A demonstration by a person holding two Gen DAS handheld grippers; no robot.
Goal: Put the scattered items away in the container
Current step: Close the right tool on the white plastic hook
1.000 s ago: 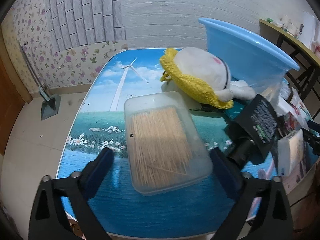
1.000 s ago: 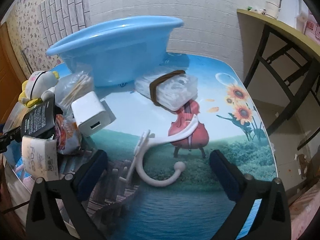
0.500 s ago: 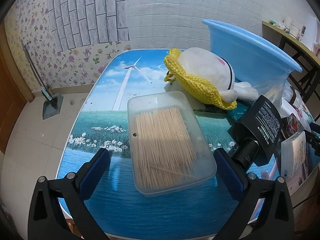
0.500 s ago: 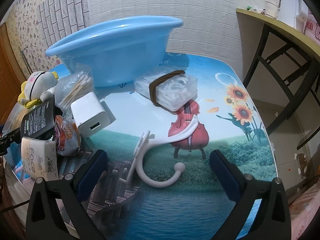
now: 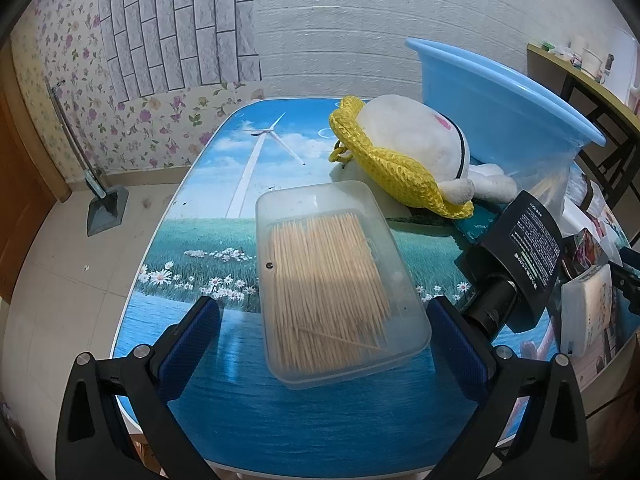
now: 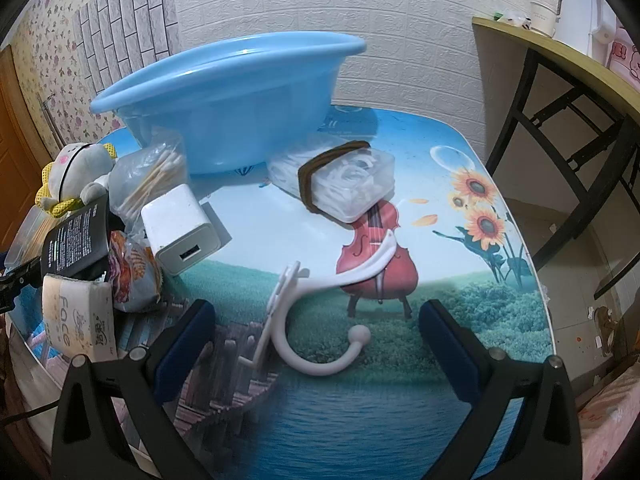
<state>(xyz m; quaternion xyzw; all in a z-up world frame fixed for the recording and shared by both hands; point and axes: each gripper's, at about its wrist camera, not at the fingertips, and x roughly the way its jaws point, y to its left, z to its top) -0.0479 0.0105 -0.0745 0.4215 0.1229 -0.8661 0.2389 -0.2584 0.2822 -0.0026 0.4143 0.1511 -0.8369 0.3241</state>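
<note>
The blue basin (image 6: 224, 96) stands at the far side of the desk (image 6: 460, 264), at about 11 o'clock in the right wrist view and 2 o'clock in the left one; its inside cannot be seen. The scattered items lie outside it. In the left wrist view a clear toothpick box (image 5: 336, 276) sits at centre, between the left gripper (image 5: 322, 340) fingers (image 5: 188, 344), which are spread wide and touch nothing. At 1 o'clock from the box a white plush toy (image 5: 416, 148) with a yellow knitted hat lies against the basin's wall, and a black tube (image 5: 516, 256) lies at 3 o'clock.

In the right wrist view a white hook (image 6: 320, 320) lies between the right gripper (image 6: 316, 344) fingers (image 6: 448, 352), also wide apart and clear of it. A banded clear box (image 6: 348, 180) sits at 12 o'clock, touching the basin. At 9 to 10 o'clock cluster a white charger (image 6: 180, 228), a bag of cotton swabs (image 6: 152, 176), a snack packet (image 6: 132, 272) and a tissue pack (image 6: 78, 320).
</note>
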